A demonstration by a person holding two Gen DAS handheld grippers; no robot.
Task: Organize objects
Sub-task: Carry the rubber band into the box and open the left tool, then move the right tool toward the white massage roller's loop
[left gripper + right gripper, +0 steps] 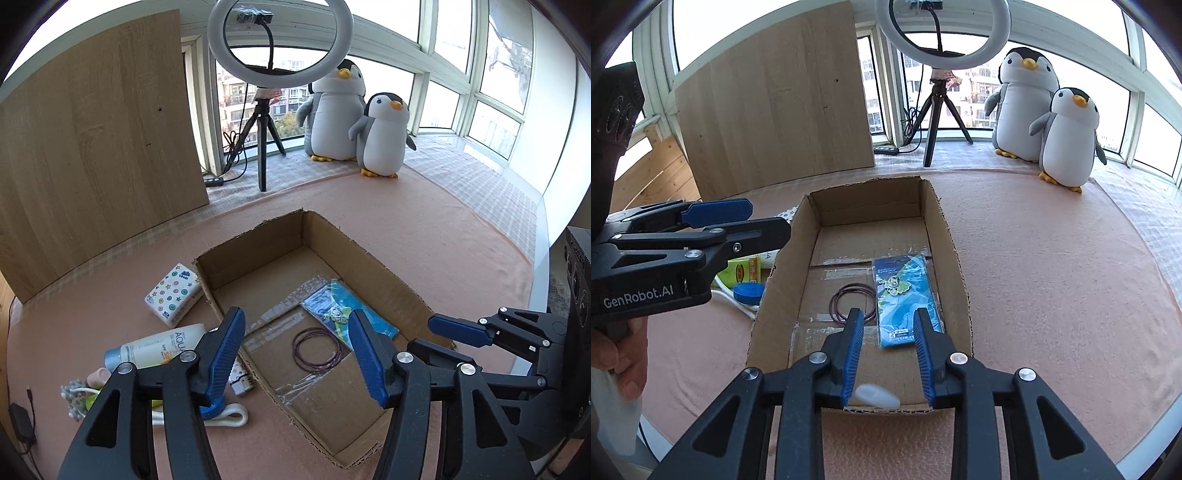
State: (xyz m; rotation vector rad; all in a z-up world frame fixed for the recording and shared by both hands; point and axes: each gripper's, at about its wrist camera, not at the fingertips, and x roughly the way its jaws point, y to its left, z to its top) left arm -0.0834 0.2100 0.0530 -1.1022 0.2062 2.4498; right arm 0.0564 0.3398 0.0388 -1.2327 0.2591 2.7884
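Cardboard box (955, 258) long axis toward window, blue card (905, 299) lengthwise inside, both jaws spread.

Daylit bay windows (498, 48), ring light (279, 38) on tripod, two plush penguins (1045, 118), upright wooden board (96, 140), pink mat (1052, 266)

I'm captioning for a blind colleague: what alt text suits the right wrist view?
The open right gripper hovers over a cardboard box holding a blue card packet and a purple cord loop; a blurred white object lies between its fingers.
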